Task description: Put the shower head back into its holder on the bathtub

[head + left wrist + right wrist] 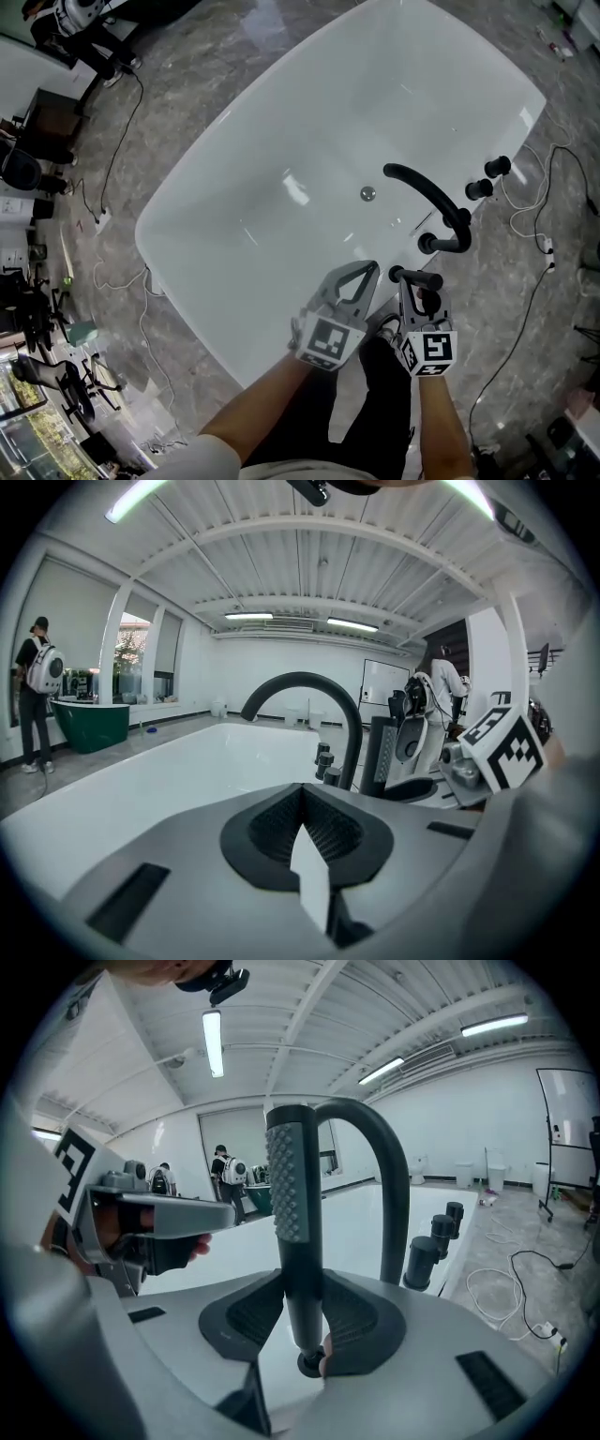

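Note:
My right gripper (pixel 419 287) is shut on the black shower head (pixel 416 277), over the near rim of the white bathtub (pixel 234 197). In the right gripper view the shower head (pixel 289 1185) stands upright between the pads, its nubbed face to the left. The curved black faucet (pixel 427 192) rises just beyond it. Black posts (pixel 487 178) line the rim, and a short black fitting (pixel 441 245) lies at the faucet's foot. My left gripper (pixel 359 275) hovers beside it on the left, shut, with nothing in it (pixel 302 822).
White and black cables (pixel 539 216) trail over the marble floor right of the tub. More cables (pixel 112 169) run along its left side. A green tub (pixel 92 724) and a standing person (pixel 36 700) are far off in the room.

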Demonstrator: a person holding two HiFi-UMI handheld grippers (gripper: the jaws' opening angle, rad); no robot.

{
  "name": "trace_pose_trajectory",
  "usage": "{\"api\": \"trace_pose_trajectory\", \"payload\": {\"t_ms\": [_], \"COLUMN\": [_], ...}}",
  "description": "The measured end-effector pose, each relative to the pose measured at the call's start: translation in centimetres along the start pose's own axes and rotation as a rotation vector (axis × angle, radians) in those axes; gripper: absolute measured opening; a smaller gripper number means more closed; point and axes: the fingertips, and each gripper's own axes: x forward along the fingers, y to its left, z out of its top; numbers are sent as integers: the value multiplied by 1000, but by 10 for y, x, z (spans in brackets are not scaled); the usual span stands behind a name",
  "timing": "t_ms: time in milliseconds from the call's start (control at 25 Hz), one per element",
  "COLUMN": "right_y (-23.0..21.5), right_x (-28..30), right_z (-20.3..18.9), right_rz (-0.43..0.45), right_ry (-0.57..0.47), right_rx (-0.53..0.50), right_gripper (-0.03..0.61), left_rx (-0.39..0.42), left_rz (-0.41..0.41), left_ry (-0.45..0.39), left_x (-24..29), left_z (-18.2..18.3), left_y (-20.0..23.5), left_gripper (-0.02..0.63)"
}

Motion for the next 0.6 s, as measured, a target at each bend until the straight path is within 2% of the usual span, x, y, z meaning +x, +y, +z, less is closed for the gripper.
{"api": "trace_pose_trajectory", "payload": {"t_ms": [360,600], "right_y": [0,1], "right_x": [7,13], "right_z": [-42,-55], "right_rz": [-19,-23], "right_ry": [88,116], "right_rx": [-55,-83], "right_gripper": [130,130], "left_rx": [1,1], "left_rz": [3,1], "left_ry": [10,17], "left_x": [1,2], "left_z": [-6,-12], "left_y": [-1,-5], "left_gripper": [5,5]}}
